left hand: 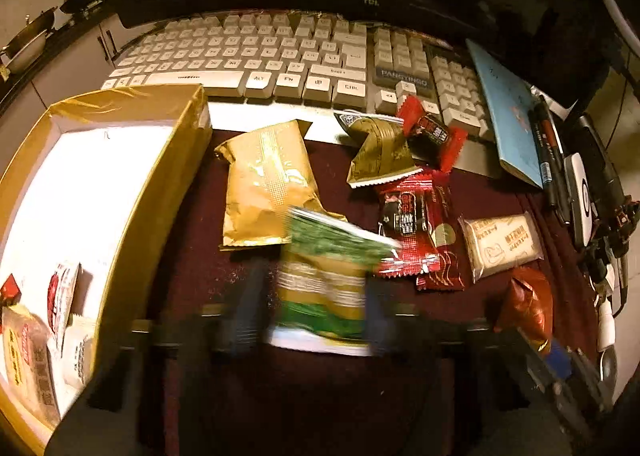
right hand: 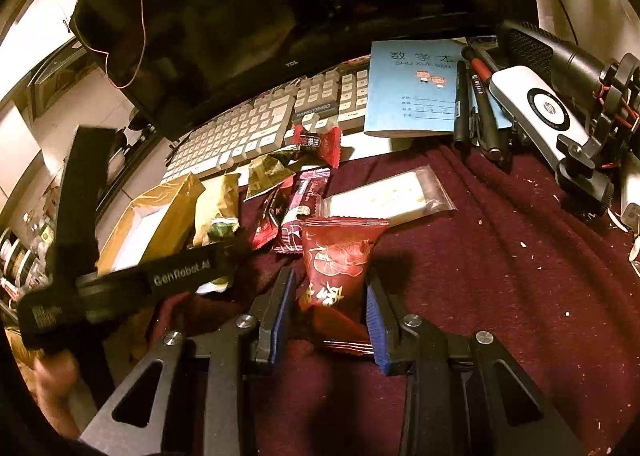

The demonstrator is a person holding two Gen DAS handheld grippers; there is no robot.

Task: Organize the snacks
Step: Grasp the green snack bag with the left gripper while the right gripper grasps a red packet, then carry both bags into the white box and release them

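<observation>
My left gripper (left hand: 316, 296) is shut on a green and gold snack packet (left hand: 328, 280), blurred by motion, above the maroon cloth. A gold box (left hand: 160, 160) with a white inside stands to its left and holds several snacks (left hand: 60, 296). My right gripper (right hand: 332, 296) is around a red flower-print packet (right hand: 340, 264); its blue pads (right hand: 376, 320) stand close to the packet's sides, with a small gap showing. More snacks lie on the cloth: a gold bag (left hand: 264, 184), red wrappers (left hand: 416, 232), a cream biscuit pack (left hand: 500, 244).
A keyboard (left hand: 280, 56) and dark monitor (right hand: 240, 36) stand behind the snacks. A blue notebook (right hand: 416, 88), pens (right hand: 480, 112), a white HP device (right hand: 536, 108) and a microphone mount (right hand: 600, 116) crowd the right side. The left gripper's body (right hand: 120, 280) shows at the left.
</observation>
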